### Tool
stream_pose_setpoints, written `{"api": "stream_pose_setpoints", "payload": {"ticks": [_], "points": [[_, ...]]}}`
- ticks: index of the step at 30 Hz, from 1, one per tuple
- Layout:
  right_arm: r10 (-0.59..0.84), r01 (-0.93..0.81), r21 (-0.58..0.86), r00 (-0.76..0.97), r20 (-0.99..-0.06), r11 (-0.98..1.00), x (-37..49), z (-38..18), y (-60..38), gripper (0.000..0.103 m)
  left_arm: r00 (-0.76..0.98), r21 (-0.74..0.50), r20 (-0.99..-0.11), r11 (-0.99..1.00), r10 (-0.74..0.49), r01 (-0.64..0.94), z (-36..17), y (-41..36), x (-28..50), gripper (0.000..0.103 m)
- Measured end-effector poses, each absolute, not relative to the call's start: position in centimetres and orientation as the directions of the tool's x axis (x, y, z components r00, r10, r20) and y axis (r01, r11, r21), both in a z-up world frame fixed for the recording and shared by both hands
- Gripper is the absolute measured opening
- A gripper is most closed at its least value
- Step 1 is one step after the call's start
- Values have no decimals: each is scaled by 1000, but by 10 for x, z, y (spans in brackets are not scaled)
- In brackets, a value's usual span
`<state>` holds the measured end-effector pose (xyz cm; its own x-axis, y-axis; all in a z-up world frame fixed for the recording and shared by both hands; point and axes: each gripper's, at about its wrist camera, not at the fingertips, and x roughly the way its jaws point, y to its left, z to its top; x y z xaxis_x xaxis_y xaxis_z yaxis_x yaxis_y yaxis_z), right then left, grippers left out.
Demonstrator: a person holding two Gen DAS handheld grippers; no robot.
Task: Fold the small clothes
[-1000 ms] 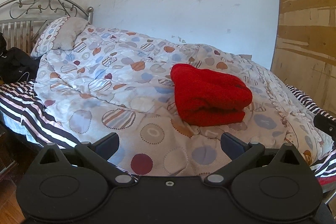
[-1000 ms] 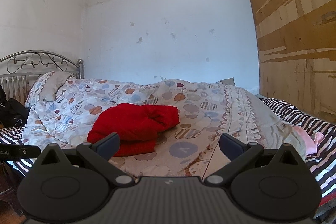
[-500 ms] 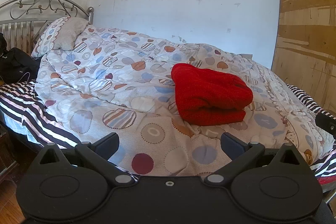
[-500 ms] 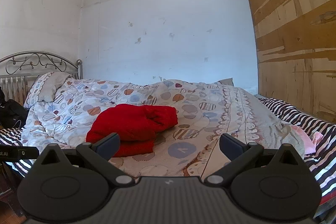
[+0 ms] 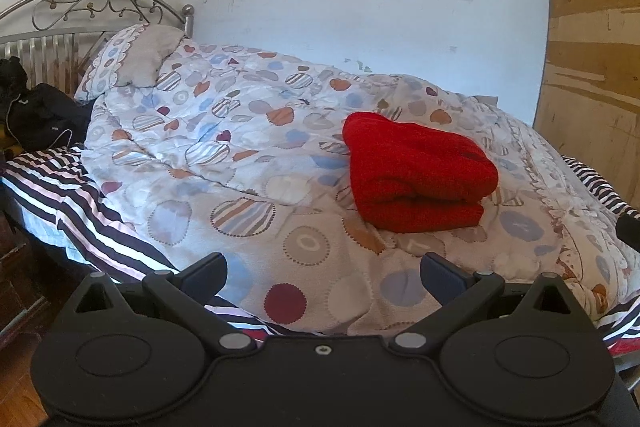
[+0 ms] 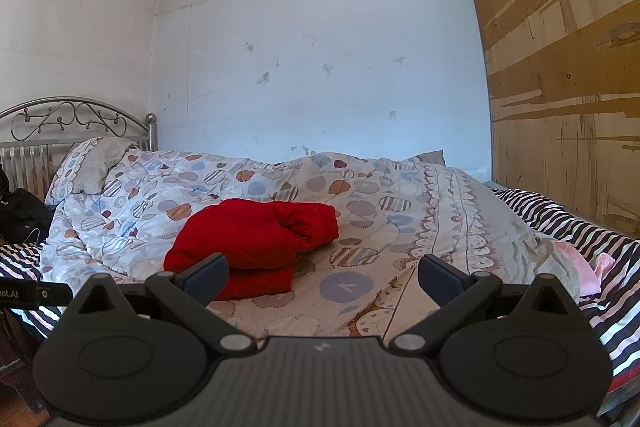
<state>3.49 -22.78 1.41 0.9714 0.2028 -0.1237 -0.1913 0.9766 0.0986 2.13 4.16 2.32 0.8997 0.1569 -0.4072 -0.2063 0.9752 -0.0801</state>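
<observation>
A folded red knitted garment (image 5: 416, 175) is laid on a white quilt printed with coloured circles and hearts (image 5: 224, 163), near the middle of the bed. The black left gripper (image 5: 322, 273) and black right gripper (image 6: 322, 273) are held back from it, jaws spread wide, nothing grasped. A black strap (image 6: 24, 293) marked with the partial lettering "oot.AI" is seen at the right view's left edge.

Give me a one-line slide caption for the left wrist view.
Open left claw faces a folded red garment lying on a patterned quilt over the bed.
</observation>
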Motion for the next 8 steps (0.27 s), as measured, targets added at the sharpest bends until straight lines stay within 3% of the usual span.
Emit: {"api": "stream_pose_setpoints", "payload": {"ticks": [8], "points": [[208, -197, 95, 970, -128, 976, 35, 16, -227, 103, 903, -75, -403, 978, 150, -196, 25, 41, 22, 102]]}}
